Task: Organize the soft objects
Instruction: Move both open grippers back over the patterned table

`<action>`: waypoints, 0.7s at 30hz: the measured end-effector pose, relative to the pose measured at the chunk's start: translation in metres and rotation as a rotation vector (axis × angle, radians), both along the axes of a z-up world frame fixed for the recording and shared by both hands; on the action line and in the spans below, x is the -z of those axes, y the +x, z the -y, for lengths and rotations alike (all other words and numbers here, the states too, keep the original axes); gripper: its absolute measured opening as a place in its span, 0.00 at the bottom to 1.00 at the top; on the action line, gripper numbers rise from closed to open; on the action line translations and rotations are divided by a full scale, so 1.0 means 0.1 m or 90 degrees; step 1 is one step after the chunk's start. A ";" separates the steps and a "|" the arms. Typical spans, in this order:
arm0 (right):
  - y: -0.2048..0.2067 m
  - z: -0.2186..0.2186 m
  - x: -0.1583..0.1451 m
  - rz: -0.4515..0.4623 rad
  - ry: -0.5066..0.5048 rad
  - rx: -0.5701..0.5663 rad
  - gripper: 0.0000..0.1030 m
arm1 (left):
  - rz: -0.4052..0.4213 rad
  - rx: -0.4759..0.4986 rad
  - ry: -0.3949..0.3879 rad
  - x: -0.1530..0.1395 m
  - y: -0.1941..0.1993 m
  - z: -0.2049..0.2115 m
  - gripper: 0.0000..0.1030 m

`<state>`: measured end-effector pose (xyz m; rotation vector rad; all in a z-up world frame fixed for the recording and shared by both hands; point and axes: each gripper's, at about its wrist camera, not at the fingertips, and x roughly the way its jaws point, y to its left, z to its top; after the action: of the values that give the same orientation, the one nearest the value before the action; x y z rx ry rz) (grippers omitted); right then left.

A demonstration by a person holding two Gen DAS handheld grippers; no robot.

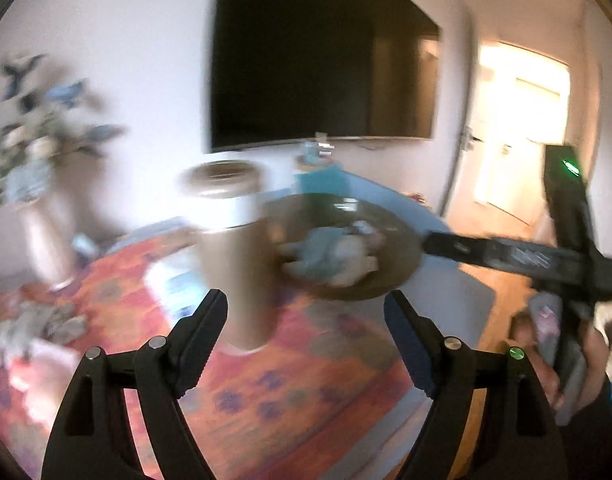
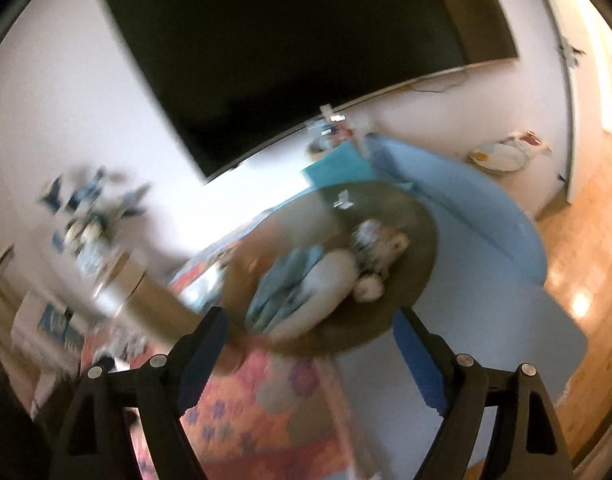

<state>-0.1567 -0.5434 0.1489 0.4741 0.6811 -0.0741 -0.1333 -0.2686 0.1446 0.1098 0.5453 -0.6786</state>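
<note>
Left wrist view shows the left gripper (image 1: 306,340) with jaws apart and nothing between them; the right gripper (image 2: 310,356) gapes empty too. Ahead, soft toys (image 2: 306,280) lie heaped in a round basket (image 2: 422,216) on the floor. A tall beige vase (image 1: 234,248) stands just beside it; a hasty reach could topple it. More plush (image 1: 34,328) lies on the rug (image 1: 286,380), left.

We see an orange-red rug (image 1: 266,380) patterned with purple flowers, pale blue and cream soft toys (image 2: 306,280) in an olive-brown basket (image 2: 418,216), and a light-blue mat (image 2: 466,320).
</note>
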 end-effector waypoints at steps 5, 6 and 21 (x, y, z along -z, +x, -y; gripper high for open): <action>-0.07 -0.64 -0.08 0.036 -0.011 -0.112 0.81 | 0.002 -0.087 0.014 0.02 0.13 -0.68 0.77; -0.05 -0.78 -0.11 0.039 -0.018 -0.132 0.81 | 0.004 -0.106 0.022 0.03 0.16 -0.80 0.77; 1.18 -3.14 0.55 -0.100 -0.043 -0.336 0.90 | -0.036 -0.397 0.111 0.92 0.94 -2.75 0.85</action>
<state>-0.0386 -0.2293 0.0944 0.2138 0.9370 0.3647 -0.0397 0.0067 0.0530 0.0778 0.6509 -0.0259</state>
